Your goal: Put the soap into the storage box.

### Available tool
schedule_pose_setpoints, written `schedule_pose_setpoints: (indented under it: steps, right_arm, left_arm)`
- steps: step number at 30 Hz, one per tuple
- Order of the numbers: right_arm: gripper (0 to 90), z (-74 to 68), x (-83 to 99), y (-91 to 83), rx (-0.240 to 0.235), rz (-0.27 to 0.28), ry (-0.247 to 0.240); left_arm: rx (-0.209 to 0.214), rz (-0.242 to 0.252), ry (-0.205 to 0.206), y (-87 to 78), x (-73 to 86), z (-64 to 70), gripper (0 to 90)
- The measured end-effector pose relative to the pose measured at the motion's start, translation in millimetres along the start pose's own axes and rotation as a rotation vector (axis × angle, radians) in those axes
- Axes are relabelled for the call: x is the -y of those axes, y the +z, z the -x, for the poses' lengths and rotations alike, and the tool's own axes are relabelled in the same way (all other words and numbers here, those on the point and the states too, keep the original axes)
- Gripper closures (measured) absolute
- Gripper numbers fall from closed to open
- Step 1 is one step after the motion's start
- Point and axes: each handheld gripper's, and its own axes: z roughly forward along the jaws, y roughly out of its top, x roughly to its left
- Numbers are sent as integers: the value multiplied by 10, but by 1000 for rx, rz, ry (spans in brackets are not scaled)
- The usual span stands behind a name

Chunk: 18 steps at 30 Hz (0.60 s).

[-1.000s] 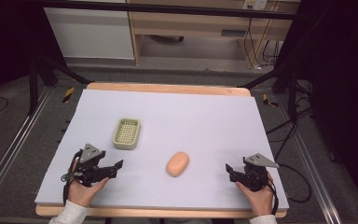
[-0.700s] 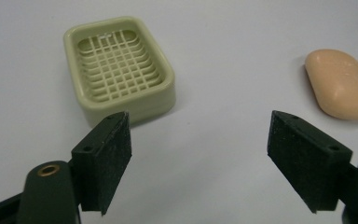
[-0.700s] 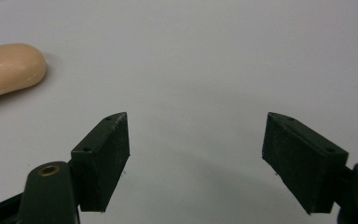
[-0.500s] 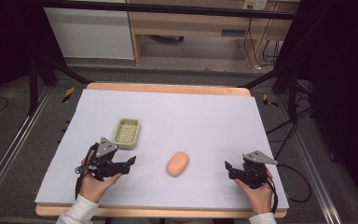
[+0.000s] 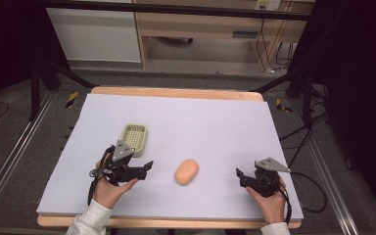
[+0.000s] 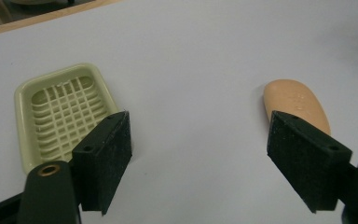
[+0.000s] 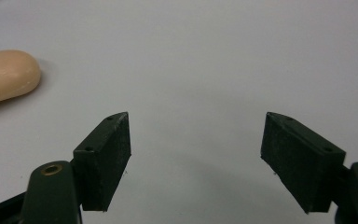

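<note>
Left tongs (image 5: pixel 147 168): jaws wide apart, nothing between them; I have them low over the worktop (image 5: pixel 215 122), pointing toward 3 o'clock at the soap.
Right tongs (image 5: pixel 240 176): jaws also spread and empty, held at the worktop's 4 o'clock corner, pointing toward 9 o'clock.
Soap bar (image 5: pixel 186 172): peach-coloured, lying flat near the front middle of the worktop, between my two tongs and touching neither. In the left gripper view the soap bar (image 6: pixel 297 105) sits just past the right-hand jaw, off the centre line.
Soap dish (image 5: pixel 134 138): pale green, slotted, empty, at about 10 o'clock from the soap, just beyond my left hand (image 5: pixel 111 187).
Step, as I judge it: closing in on the soap with the left tongs, to put it in the dish.
Risk, alignment: closing now would likely catch only the soap's edge and nudge it away.
Risk, grip: the bar looks smooth and rounded, so a hard pinch may squirt it out.
Risk, dish: the left jaw sits near its corner in the gripper view (image 6: pixel 63 114); a swing could knock this light tray.
</note>
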Motion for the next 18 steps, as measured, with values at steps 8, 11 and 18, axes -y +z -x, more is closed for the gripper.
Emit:
schedule_pose_setpoints:
  steps: [8, 11, 18]
  right_arm:
    - [244, -3, 17, -9, -4, 3, 10]
    - [243, -3, 16, -14, -10, 0, 24]
    - [239, -4, 16, -3, -1, 1, 13]
  left_arm:
    - [15, -26, 24, 121, -84, 122, 217]
    - [18, -37, 30, 148, -89, 144, 217]
    - [34, -46, 41, 201, -137, 199, 212]
